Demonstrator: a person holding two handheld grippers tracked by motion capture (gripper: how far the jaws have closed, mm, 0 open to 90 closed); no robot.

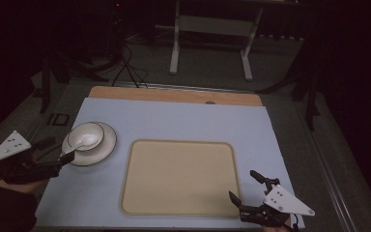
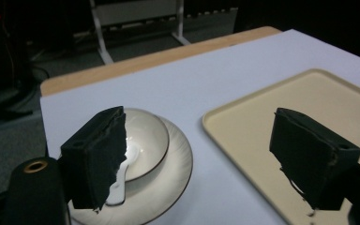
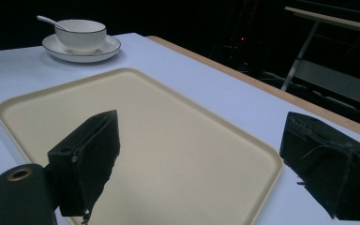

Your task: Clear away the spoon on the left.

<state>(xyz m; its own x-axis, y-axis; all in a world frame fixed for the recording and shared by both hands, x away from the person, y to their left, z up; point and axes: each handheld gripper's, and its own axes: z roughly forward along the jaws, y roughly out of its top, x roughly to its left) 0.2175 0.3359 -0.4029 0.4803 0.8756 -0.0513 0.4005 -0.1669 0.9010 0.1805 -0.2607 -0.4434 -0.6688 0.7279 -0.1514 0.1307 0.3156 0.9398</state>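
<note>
A white bowl (image 1: 86, 136) with a dark rim stands on a matching plate (image 1: 105, 147) at the table's left, and a white spoon (image 1: 75, 147) rests in it with its handle over the near-left rim. An empty beige tray (image 1: 178, 176) lies mid-table. My left gripper (image 1: 60, 151) is open at the left edge, its jaws just short of the plate (image 2: 176, 164) and the spoon (image 2: 122, 173). My right gripper (image 1: 242, 184) is open beside the tray's near right corner, holding nothing. In the right gripper view the tray (image 3: 168, 117) spreads between the jaws, with the bowl (image 3: 81, 33) far off.
A pale blue mat (image 1: 183, 121) covers the table, with a wooden strip (image 1: 174, 94) bare along the far edge. Beyond it, a white metal frame (image 1: 175, 48) and cables (image 1: 125, 67) sit on the dark floor. Bare mat lies right of the tray.
</note>
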